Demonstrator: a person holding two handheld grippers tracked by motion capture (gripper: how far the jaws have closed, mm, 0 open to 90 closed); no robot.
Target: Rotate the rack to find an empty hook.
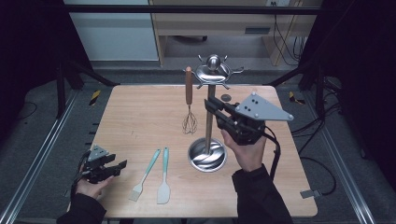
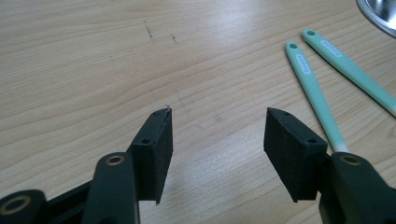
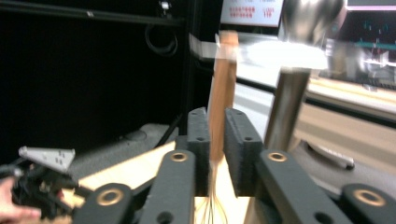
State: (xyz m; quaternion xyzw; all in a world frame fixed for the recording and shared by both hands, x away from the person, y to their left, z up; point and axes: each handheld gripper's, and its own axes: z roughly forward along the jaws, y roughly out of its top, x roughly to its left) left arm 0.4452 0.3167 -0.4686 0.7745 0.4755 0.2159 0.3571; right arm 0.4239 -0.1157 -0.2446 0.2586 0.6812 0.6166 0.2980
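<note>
A whisk [image 1: 188,93] with a wooden handle hangs from a hook of the steel utensil stand [image 1: 208,128]. My right gripper [image 1: 212,111] is raised beside the stand's pole, its tips just right of the whisk. In the right gripper view the gripper [image 3: 217,121] has its jaws a little apart, and the whisk's handle [image 3: 223,88] shows in the narrow gap without the pads pressing on it. My left gripper [image 1: 119,161] rests low at the table's front left, open with nothing between its pads [image 2: 217,126]. A teal brush [image 1: 147,172] and a teal spatula [image 1: 164,177] lie flat in front.
The stand's round steel base [image 1: 207,156] sits at mid table, and its edge [image 2: 378,14] reaches the left gripper view's top right corner. The brush handle [image 2: 310,79] and spatula handle [image 2: 350,65] lie right of the left gripper. Black frame rails flank the table.
</note>
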